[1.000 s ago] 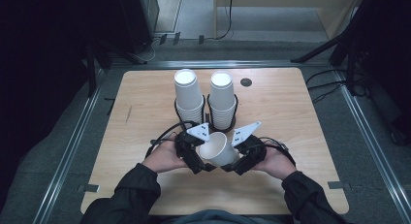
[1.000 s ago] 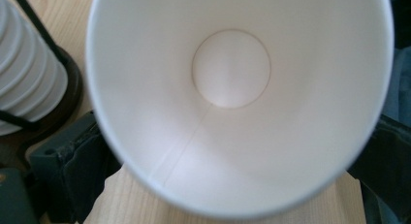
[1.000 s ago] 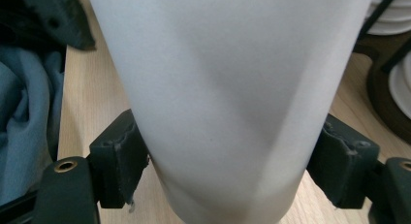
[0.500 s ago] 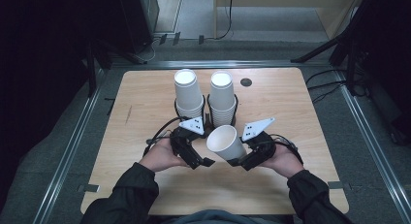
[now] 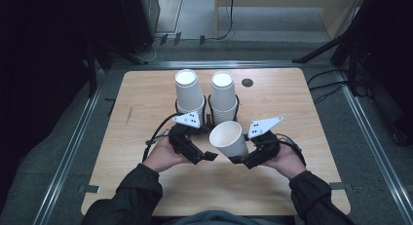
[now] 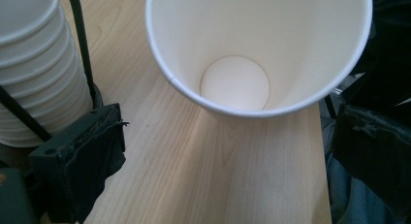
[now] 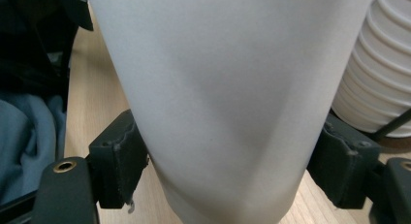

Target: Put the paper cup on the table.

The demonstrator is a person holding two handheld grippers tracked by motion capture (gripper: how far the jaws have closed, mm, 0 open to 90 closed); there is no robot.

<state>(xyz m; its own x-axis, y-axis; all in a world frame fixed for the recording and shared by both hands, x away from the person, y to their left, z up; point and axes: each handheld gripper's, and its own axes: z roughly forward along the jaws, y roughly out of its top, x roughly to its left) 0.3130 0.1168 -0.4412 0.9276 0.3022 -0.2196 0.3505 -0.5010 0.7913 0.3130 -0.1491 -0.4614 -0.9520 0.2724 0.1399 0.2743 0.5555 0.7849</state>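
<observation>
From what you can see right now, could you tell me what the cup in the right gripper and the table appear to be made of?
The cup looks like white paper: matte, with a rolled rim and a thin side seam in the left gripper view. The right gripper has its jaws clamped on the cup's lower wall. The table seems to be light wood or wood-look laminate with a smooth finish and visible grain; which one I cannot tell.

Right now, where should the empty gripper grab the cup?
Probably the rim end of the cup. It is tilted, its mouth facing the left gripper, so come from that side. The right gripper already clamps the narrow base end.
</observation>
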